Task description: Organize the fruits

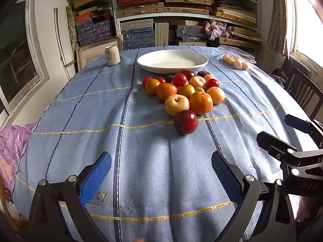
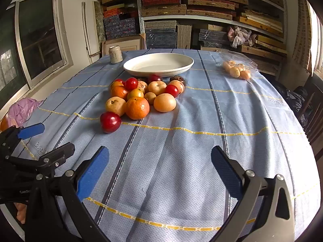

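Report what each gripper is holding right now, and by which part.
Nothing is held. The left gripper and right gripper both stand open over bare tablecloth, short of the fruit pile.

Daylit room, strong fisheye bend

We see daylight from a blown-out window (image 1: 308, 20) far right of the left hand-held gripper (image 1: 161, 173), gloss on the white plate (image 1: 172, 60), soft shadows on the desk (image 1: 141, 141) beneath both hand-held grippers, sharp centres, and curved, dark-vignetted corners in both views.
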